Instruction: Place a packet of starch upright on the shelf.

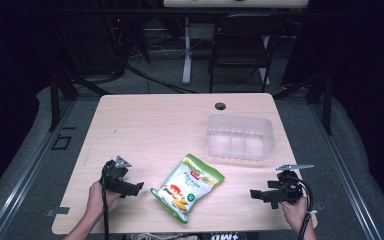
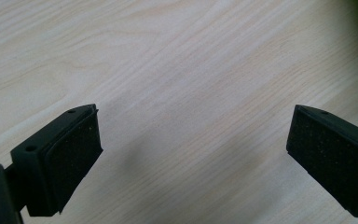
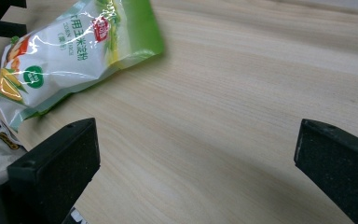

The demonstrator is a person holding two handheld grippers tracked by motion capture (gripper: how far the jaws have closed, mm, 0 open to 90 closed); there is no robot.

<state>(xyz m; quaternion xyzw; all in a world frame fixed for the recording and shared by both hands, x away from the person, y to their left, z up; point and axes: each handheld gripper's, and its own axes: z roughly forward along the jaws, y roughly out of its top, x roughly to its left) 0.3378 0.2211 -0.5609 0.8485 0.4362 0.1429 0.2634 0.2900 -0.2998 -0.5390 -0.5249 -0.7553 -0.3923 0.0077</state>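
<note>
A glossy, crinkled pouch (image 1: 187,187) in white and green, printed with corn, lies flat and slantwise on the near middle of the pale wood-grain desk (image 1: 150,125), between the two grippers and touching neither. The left gripper (image 1: 135,188) and the right gripper (image 1: 256,193) both stand wide with nothing between their black grainy pads. Behind the pouch sits a clear, ribbed plastic bin (image 1: 239,136). The pouch's small print is unreadable.
</note>
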